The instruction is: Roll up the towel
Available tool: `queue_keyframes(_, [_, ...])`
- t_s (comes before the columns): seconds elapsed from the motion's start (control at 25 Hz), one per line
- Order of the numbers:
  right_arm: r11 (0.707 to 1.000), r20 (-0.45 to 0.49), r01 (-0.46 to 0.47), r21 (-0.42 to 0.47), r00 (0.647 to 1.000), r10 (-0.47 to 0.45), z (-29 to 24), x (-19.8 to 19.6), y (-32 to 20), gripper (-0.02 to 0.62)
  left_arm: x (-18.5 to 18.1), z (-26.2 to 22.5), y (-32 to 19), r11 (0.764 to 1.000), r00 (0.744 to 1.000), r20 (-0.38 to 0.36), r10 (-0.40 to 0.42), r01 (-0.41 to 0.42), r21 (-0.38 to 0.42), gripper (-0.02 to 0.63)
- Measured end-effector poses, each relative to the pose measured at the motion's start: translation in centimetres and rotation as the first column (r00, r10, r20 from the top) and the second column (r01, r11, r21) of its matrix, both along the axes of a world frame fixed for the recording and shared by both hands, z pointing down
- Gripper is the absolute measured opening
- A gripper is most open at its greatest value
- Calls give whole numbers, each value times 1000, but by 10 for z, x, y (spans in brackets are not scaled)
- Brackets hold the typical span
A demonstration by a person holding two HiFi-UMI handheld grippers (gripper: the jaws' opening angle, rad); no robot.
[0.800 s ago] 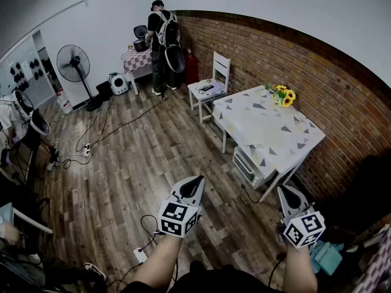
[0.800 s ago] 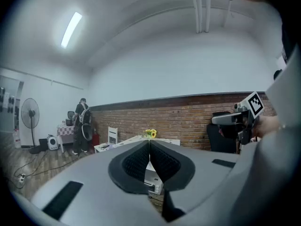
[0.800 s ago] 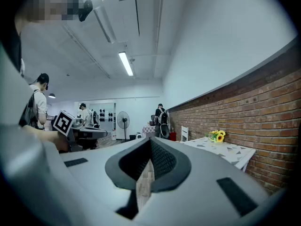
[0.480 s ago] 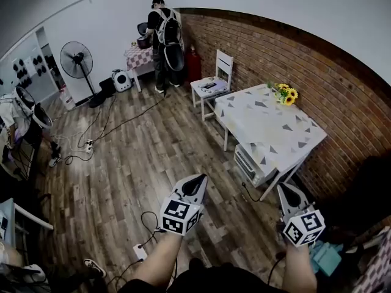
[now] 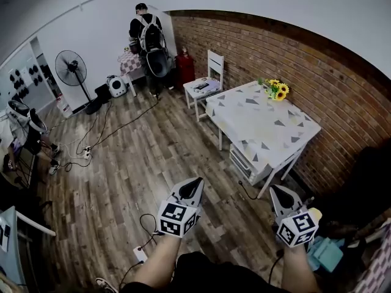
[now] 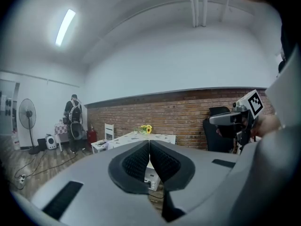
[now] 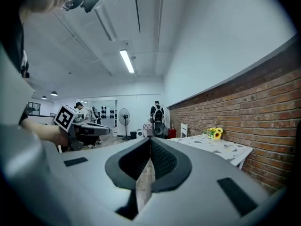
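Note:
No towel shows in any view. In the head view, my left gripper [image 5: 197,180] and right gripper [image 5: 275,189] are held out side by side over the wooden floor, both shut with nothing between the jaws. They point toward a table [image 5: 263,127] covered by a white cloth with grey triangles. In the left gripper view the left gripper [image 6: 149,142] has its pads together, and the right gripper's marker cube [image 6: 253,102] shows at the right. The right gripper [image 7: 150,140] in its own view is likewise shut and empty.
Sunflowers [image 5: 276,90] stand on the table by the brick wall. A white appliance [image 5: 244,160] sits under it and a white chair [image 5: 204,84] stands behind. Cables [image 5: 91,145] cross the floor. A standing fan [image 5: 72,69] and a person [image 5: 146,35] are at the back.
The head view has swung a little, so the table, chair and far person sit further left. The right gripper has drifted slightly left. Both grippers stay shut.

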State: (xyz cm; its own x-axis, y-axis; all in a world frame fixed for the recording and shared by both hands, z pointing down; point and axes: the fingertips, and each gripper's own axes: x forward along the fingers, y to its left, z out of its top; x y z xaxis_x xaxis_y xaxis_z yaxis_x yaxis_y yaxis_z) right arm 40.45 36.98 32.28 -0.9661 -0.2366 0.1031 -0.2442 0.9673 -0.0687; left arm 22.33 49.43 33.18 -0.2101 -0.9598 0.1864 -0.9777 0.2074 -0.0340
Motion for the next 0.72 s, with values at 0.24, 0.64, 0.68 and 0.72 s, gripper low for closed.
queue_keyframes(0.24, [998,-9,-4,-65,1000,3,20,0,-14,15,1,18,-18,1000,1000,-17,17,-18,-26,18])
queue_keyframes(0.64, [996,-96,-30,-90,995,22,54,-81,-84,34,-75,55,-112,997,995,-67,70,-73,-36,18])
queue_keyframes(0.68, [995,-102,-40,-96,994,30,56,-93,-94,35,-87,57,-124,996,994,-71,82,-85,-41,18])
queue_keyframes(0.72, [994,-109,-49,-103,993,38,58,-106,-105,37,-99,60,-136,994,993,-76,94,-98,-46,18])
